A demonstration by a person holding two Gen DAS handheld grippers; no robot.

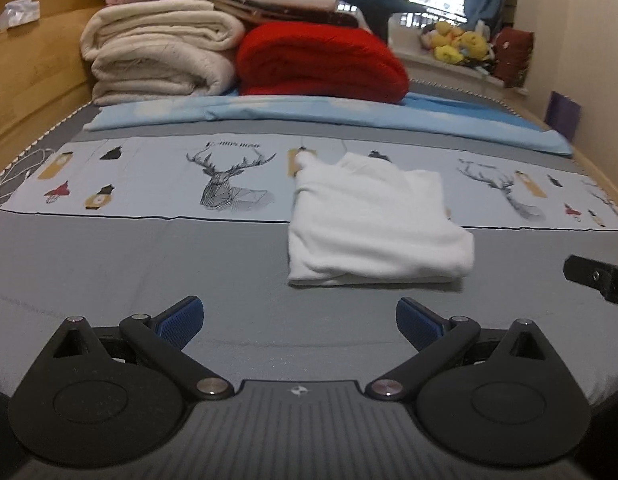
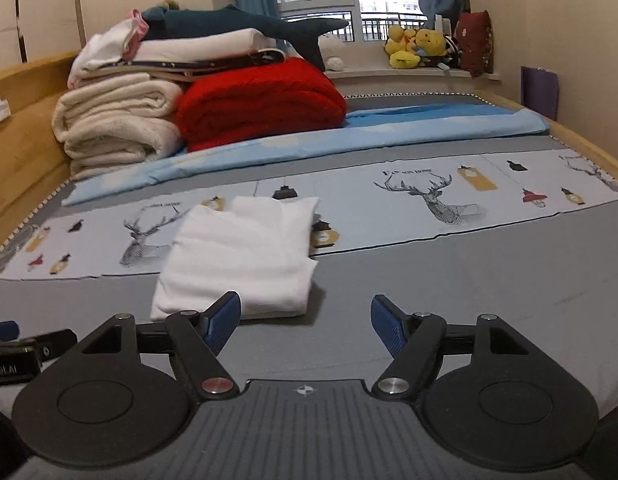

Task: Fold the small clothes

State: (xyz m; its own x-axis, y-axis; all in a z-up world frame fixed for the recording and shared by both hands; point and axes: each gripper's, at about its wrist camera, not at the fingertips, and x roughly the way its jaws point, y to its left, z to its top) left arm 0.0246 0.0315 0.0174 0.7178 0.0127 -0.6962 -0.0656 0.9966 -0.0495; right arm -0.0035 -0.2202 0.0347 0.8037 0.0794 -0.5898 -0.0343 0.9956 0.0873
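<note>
A small white garment [image 1: 373, 220] lies folded into a rough rectangle on the grey bed sheet [image 1: 129, 264], partly over a printed deer strip [image 1: 229, 176]. It also shows in the right wrist view [image 2: 241, 256]. My left gripper [image 1: 300, 326] is open and empty, just short of the garment's near edge. My right gripper [image 2: 306, 326] is open and empty, to the right of the garment's near corner. Part of the right gripper [image 1: 601, 280] shows at the left wrist view's right edge, and part of the left gripper [image 2: 25, 350] at the right wrist view's left edge.
Folded cream blankets [image 1: 157, 56] and a red blanket [image 1: 321, 64] are stacked at the bed's far side on a blue sheet [image 1: 309, 114]. A wooden bed frame [image 1: 33, 80] runs along the left. Plush toys [image 2: 417, 46] sit on the windowsill.
</note>
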